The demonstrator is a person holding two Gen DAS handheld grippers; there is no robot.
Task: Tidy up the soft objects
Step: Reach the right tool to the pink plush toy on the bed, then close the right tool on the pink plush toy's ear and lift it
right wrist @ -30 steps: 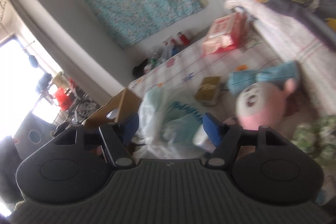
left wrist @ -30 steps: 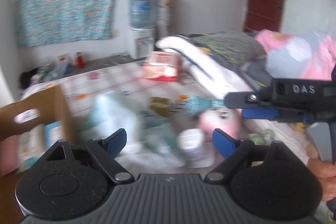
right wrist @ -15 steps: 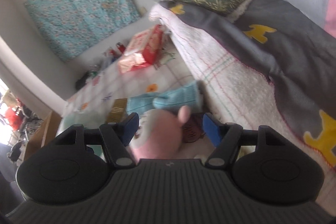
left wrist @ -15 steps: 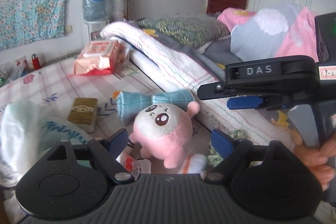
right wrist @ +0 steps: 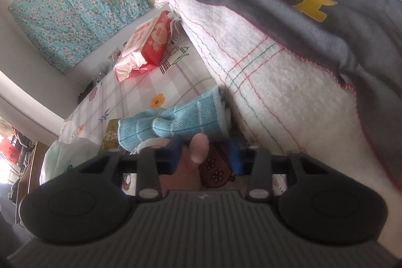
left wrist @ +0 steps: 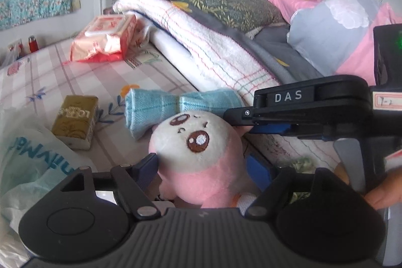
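Observation:
A pink and white plush toy (left wrist: 198,157) sits on the checked bed sheet, between the blue pads of my left gripper (left wrist: 201,167), which is open around its body. My right gripper (right wrist: 204,155) is open too, with the toy's pink ear (right wrist: 198,146) between its pads; it also shows in the left wrist view (left wrist: 266,121), reaching in from the right above the toy. A light blue cloth tied like a bow (left wrist: 176,107) lies just behind the toy and shows in the right wrist view (right wrist: 173,123).
A folded white blanket (left wrist: 208,49) and grey quilt (right wrist: 289,9) run along the right. A gold box (left wrist: 75,122), a red tissue pack (left wrist: 105,38) and a white plastic bag (left wrist: 27,167) lie on the sheet (left wrist: 62,77) to the left.
Both grippers have moved in closer to the plush toy. The left pads now flank its body and the right pads flank its ear.

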